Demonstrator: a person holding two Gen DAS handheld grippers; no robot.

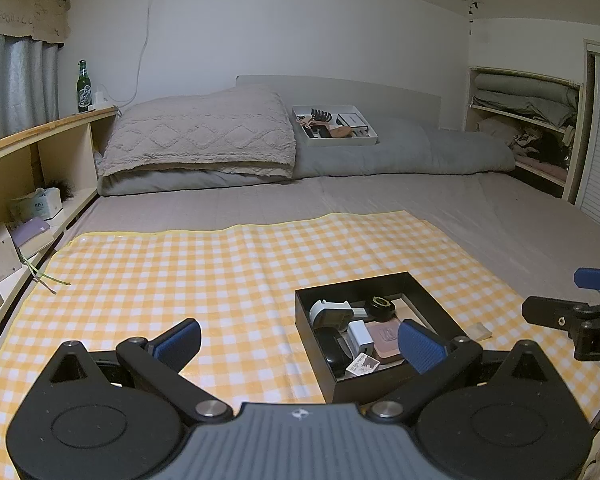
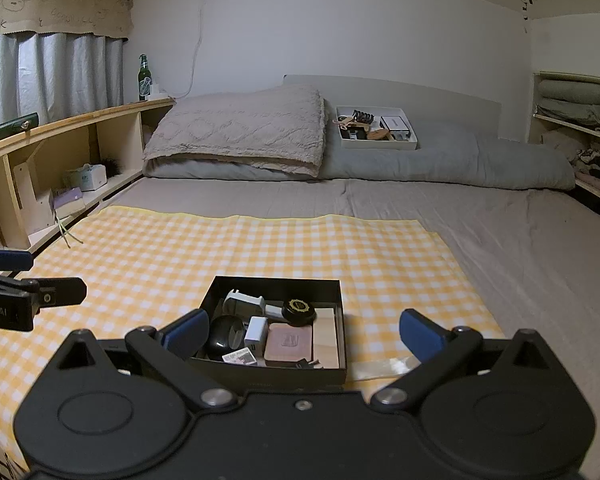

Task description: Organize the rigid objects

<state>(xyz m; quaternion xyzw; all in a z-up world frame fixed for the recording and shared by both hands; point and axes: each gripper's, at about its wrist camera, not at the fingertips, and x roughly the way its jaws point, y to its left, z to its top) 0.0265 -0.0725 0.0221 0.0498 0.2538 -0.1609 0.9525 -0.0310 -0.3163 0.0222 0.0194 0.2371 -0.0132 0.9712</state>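
Observation:
A black open box (image 1: pixel 340 289) (image 2: pixel 220 284) sits on the yellow checked cloth (image 1: pixel 180 272) (image 2: pixel 148 256) on the bed. It holds several small rigid items: a white plug adapter (image 2: pixel 242 300), a black round tin (image 2: pixel 298 312), a pink flat case (image 2: pixel 288 342), a black mouse-like object (image 2: pixel 222 338), a small white charger (image 2: pixel 257 330) and a wooden block (image 2: pixel 326 338). My left gripper (image 1: pixel 300 340) is open and empty, just left of the box. My right gripper (image 2: pixel 302 334) is open and empty, its fingers on either side of the box's near end.
A clear plastic bag (image 2: pixel 384 368) (image 1: pixel 480 330) lies on the cloth right of the box. A white tray (image 1: pixel 334 142) (image 2: pixel 376 144) with several items rests on the grey duvet at the back. A wooden shelf (image 1: pixel 40 128) with a green bottle (image 1: pixel 83 86) runs along the left.

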